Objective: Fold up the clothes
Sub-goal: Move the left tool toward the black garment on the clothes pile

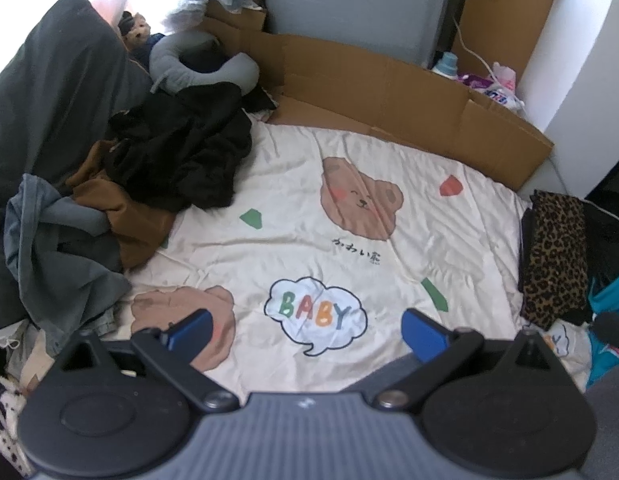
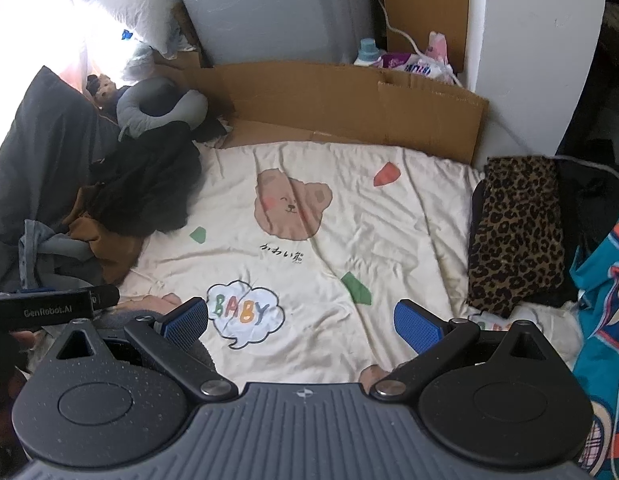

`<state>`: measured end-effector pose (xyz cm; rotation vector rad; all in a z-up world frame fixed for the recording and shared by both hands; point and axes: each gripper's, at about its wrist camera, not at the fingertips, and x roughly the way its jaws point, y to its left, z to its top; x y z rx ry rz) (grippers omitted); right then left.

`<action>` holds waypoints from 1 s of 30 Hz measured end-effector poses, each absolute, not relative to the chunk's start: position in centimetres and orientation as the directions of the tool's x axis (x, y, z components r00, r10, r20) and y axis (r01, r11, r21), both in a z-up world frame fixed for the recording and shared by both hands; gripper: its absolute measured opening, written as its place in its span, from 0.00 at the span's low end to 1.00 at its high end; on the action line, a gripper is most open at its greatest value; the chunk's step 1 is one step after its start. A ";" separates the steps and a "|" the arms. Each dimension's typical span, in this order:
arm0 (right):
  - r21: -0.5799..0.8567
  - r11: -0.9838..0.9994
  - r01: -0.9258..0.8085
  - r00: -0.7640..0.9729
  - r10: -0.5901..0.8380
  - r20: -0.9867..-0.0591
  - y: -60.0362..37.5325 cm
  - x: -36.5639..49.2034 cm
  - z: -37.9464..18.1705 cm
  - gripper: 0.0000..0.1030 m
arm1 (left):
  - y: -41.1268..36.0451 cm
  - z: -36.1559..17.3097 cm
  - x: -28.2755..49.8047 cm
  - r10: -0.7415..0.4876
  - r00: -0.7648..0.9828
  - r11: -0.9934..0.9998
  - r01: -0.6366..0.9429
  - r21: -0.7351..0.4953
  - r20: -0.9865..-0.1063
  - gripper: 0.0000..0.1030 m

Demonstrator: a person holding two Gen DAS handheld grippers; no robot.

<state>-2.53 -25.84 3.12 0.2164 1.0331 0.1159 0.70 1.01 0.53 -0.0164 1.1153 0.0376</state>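
A heap of unfolded clothes lies at the left of the bed: a black garment (image 1: 181,156) (image 2: 145,188) on top, a brown one (image 1: 121,216) (image 2: 105,240) under it, and a grey one (image 1: 53,248) (image 2: 49,248) nearest me. A folded leopard-print garment (image 1: 555,256) (image 2: 515,232) rests at the right edge. My left gripper (image 1: 307,330) hangs open over the cream bear-print sheet (image 1: 309,208) above the "BABY" bubble, holding nothing. My right gripper (image 2: 301,320) is likewise open and empty over the sheet (image 2: 329,208). The body of the left gripper shows at the left edge of the right wrist view.
A flattened cardboard sheet (image 1: 389,92) (image 2: 341,100) stands along the far edge of the bed. A grey neck pillow (image 1: 197,64) (image 2: 157,108) and a dark pillow (image 1: 49,88) sit at the far left. Teal patterned fabric (image 2: 605,320) lies at the right. A bottle (image 2: 367,52) and packets stand behind the cardboard.
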 end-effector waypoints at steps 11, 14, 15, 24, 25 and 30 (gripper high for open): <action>0.229 0.972 0.055 0.512 0.170 -0.842 -26.7 -2.0 3.7 0.99 | 2.3 2.8 1.3 0.014 0.481 1.000 -0.028 0.001 -0.877 0.95; 0.231 0.971 0.066 0.518 0.165 -0.839 -27.0 -1.9 3.9 0.99 | 3.1 3.9 1.6 0.008 0.498 0.999 -0.037 -0.012 -0.867 0.95; 0.232 0.971 0.067 0.520 0.164 -0.838 -27.1 -1.9 4.1 0.99 | 3.4 4.2 1.7 0.008 0.501 0.999 -0.042 -0.014 -0.865 0.95; 0.263 0.962 0.076 0.546 0.181 -0.818 -28.1 -1.7 5.5 0.99 | 6.6 6.9 2.4 0.042 0.517 0.997 -0.077 0.002 -0.855 0.96; 0.266 0.961 0.071 0.552 0.184 -0.813 -28.2 -1.7 5.8 0.99 | 6.9 7.3 2.5 0.049 0.518 0.997 -0.081 0.008 -0.854 0.96; 0.270 0.962 0.039 0.587 0.196 -0.785 -28.4 -1.2 8.2 0.99 | 8.6 8.6 3.3 0.064 0.522 0.996 -0.089 0.021 -0.851 0.97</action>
